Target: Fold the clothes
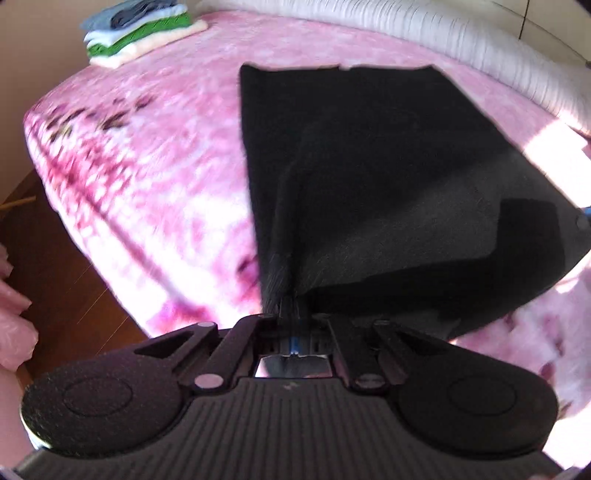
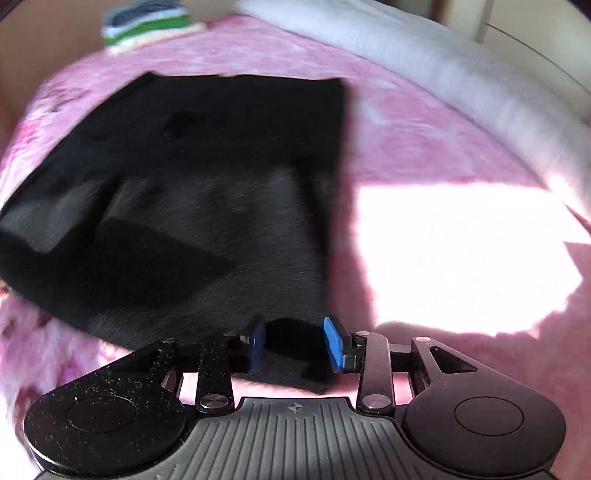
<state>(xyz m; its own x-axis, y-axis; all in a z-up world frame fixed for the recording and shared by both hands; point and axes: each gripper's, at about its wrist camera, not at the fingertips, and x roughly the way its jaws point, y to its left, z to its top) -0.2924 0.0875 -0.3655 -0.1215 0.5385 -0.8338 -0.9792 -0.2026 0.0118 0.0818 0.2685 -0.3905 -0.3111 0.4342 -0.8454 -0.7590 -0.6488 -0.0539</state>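
Left claw (image 1: 291, 306) pinches our black cloth (image 1: 369, 166) at its near edge, lifting a fuzzy fold. Right claw (image 2: 295, 345) stands half open, blue pads (image 2: 335, 341) astride the hem. We see the cloth flat, squarish, on a plush pink blanket (image 2: 424, 147); folded stack (image 1: 140, 33) at the far corner.

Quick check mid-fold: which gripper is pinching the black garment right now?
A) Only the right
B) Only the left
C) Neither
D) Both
B. The left gripper is shut with the black garment bunched between its fingertips, while the right gripper has its blue pads standing apart, the cloth's corner lying between them without being pressed.
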